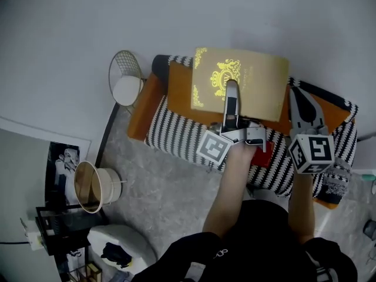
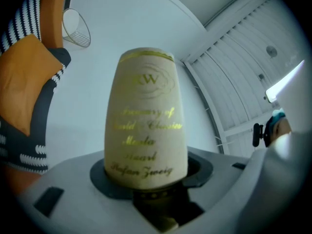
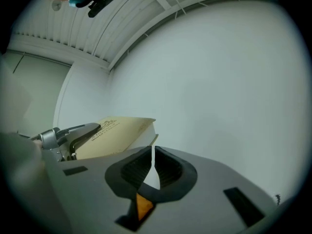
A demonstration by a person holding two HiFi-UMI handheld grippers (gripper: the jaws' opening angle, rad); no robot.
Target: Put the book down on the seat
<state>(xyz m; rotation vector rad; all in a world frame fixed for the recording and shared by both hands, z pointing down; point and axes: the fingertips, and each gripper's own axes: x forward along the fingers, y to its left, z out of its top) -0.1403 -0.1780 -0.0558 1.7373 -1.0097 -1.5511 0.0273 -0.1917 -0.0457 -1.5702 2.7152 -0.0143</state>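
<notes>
A cream book (image 1: 249, 78) with gold print hangs flat above the back of a black-and-white striped armchair (image 1: 176, 137) with orange cushions (image 1: 179, 87). My left gripper (image 1: 231, 94) is shut on the book's near edge, one jaw lying on top of the cover. In the left gripper view the book's spine (image 2: 146, 116) stands up out of the left gripper (image 2: 146, 182), with an orange cushion (image 2: 24, 77) at the left. My right gripper (image 1: 298, 101) hovers to the right of the book, shut and empty. From the right gripper (image 3: 154, 164) the book (image 3: 114, 133) shows at the left.
A round wire side table (image 1: 126, 78) stands left of the chair. A tan waste bin (image 1: 94, 187) and a framed picture (image 1: 61, 160) sit on the grey carpet at the left. Something red (image 1: 261, 151) lies on the seat under my left forearm.
</notes>
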